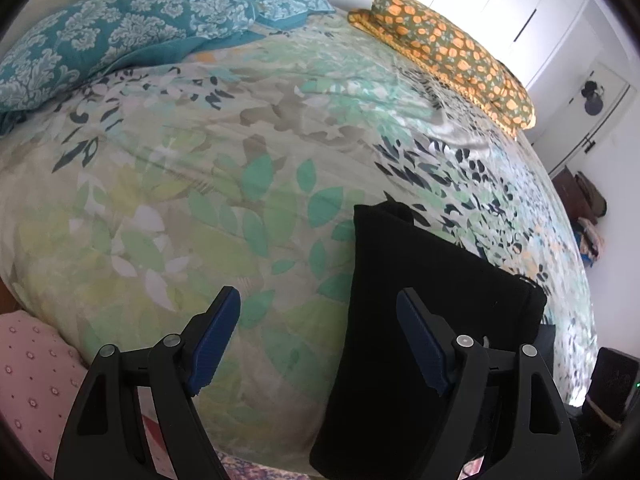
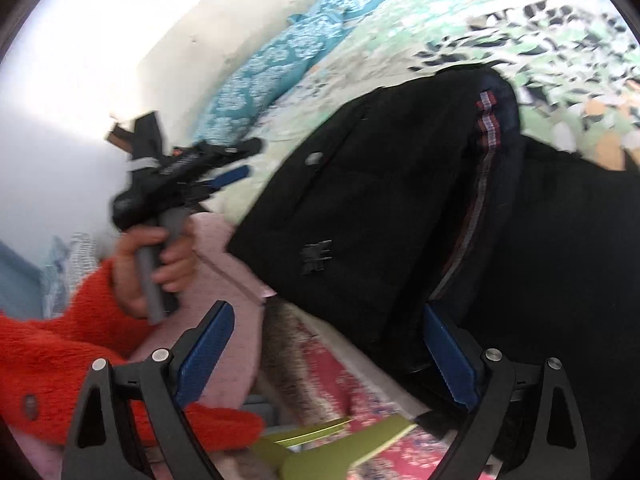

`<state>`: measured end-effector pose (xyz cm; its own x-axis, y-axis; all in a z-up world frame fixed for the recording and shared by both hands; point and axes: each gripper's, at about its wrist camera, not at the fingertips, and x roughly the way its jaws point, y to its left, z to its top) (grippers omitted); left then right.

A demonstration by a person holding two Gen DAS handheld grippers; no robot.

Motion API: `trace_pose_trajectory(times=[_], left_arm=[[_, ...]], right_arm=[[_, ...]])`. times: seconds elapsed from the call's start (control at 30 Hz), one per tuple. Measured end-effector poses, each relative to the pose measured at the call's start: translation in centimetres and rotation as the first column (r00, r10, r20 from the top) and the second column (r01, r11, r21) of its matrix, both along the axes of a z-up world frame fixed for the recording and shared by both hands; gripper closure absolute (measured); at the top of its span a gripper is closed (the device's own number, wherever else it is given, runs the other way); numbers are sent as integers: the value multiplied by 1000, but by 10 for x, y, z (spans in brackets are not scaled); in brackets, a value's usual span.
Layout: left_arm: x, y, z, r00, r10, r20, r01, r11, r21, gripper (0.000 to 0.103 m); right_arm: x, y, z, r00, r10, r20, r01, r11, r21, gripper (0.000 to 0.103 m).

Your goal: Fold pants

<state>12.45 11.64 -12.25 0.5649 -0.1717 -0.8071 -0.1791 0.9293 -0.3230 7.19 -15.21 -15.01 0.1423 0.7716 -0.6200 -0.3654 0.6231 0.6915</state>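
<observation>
The black pants [image 1: 416, 320] lie folded on the floral bedspread [image 1: 200, 184] near the bed's front edge. In the right wrist view the pants [image 2: 380, 200] show a button and a red-and-white striped inner waistband. My left gripper [image 1: 320, 300] is open and empty, hovering above the bed, its right finger over the pants' left edge. It also shows in the right wrist view [image 2: 236, 160], held in a hand with an orange sleeve. My right gripper [image 2: 328, 320] is open and empty, just off the bed's edge near the pants' lower corner.
Teal patterned pillows [image 1: 120, 40] lie at the head of the bed. A folded orange-and-green quilt [image 1: 452, 52] lies along the far side. White wardrobe doors [image 1: 500, 0] stand behind. A pink cloth [image 1: 32, 380] and a red patterned rug [image 2: 352, 392] lie below the bed edge.
</observation>
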Motion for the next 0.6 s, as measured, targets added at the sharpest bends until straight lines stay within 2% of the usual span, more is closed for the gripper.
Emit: trace_pose_trajectory(times=[0.07, 0.17, 0.23, 0.33, 0.43, 0.53, 0.57, 0.6], left_arm=[[0, 2, -2, 1000, 8, -7, -8, 1000, -11, 21], [-1, 4, -2, 1000, 16, -9, -16, 1000, -14, 21], [-1, 4, -3, 1000, 21, -15, -21, 1000, -10, 21], [-2, 4, -2, 1000, 23, -18, -23, 1000, -2, 21], [-4, 5, -2, 999, 27, -16, -27, 1000, -4, 21], [-2, 6, -6, 999, 34, -27, -34, 999, -10, 21], [-2, 6, -6, 999, 35, -31, -35, 999, -10, 21], [-1, 6, -7, 999, 35, -33, -36, 999, -8, 21]], right_arm=[[0, -3, -1, 1000, -7, -23, 7, 1000, 10, 10], [11, -9, -17, 989, -62, -135, 63, 998, 3, 15], [20, -13, -28, 973, -109, -202, 115, 993, 18, 22], [26, -18, -35, 956, -145, -257, 159, 987, 36, 30], [31, -14, -33, 956, -132, -261, 138, 990, 6, 32], [33, -2, -26, 969, -102, -223, 90, 994, -65, 33], [33, 2, -23, 974, -98, -202, 78, 991, -106, 36], [33, 6, -24, 978, -96, -187, 72, 989, -130, 51]])
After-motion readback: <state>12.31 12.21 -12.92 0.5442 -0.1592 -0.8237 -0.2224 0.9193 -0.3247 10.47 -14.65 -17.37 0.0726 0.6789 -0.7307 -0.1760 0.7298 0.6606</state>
